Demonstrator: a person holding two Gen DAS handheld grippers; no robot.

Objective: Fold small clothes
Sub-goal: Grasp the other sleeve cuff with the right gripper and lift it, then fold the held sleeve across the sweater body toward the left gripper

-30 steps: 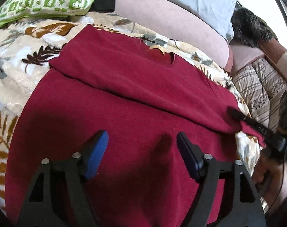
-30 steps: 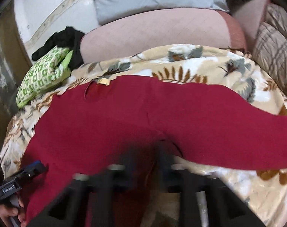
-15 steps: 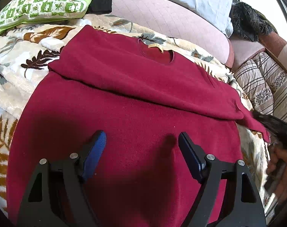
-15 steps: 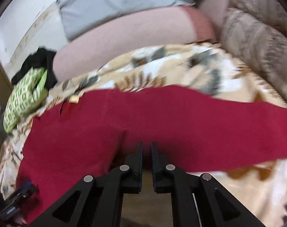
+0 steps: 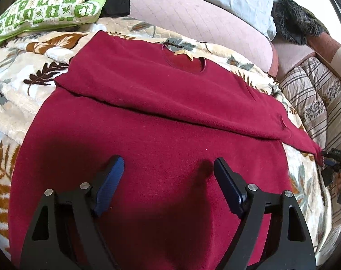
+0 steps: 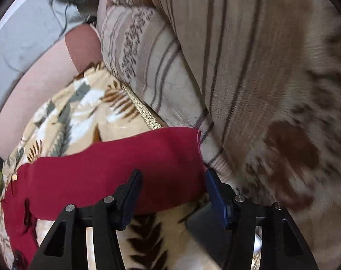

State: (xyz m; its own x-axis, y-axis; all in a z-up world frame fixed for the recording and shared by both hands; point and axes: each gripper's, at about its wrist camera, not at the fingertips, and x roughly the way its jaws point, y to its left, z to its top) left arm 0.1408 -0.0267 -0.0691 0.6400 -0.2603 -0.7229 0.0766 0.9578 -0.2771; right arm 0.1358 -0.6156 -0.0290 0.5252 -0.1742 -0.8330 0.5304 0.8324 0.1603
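The left gripper [image 5: 168, 175] was held with its jaws spread wide above the lower body of the red sweater [image 5: 147, 139], nothing being gripped between its blue pads [image 5: 109, 186]. The right gripper [image 6: 172, 193] was likewise held wide apart, with the cuff end of the red sleeve [image 6: 116, 164] lying between its fingers but not clamped. The sweater was laid flat on a leaf-patterned blanket [image 5: 19, 85], its collar and tan label [image 5: 184, 55] turned toward a pink bolster [image 5: 199, 20]. One sleeve was folded across the chest. The other sleeve was stretched out sideways toward a striped quilt [image 6: 170, 56]. A green-patterned pillow [image 5: 46, 6] was seen beyond the blanket's far corner.
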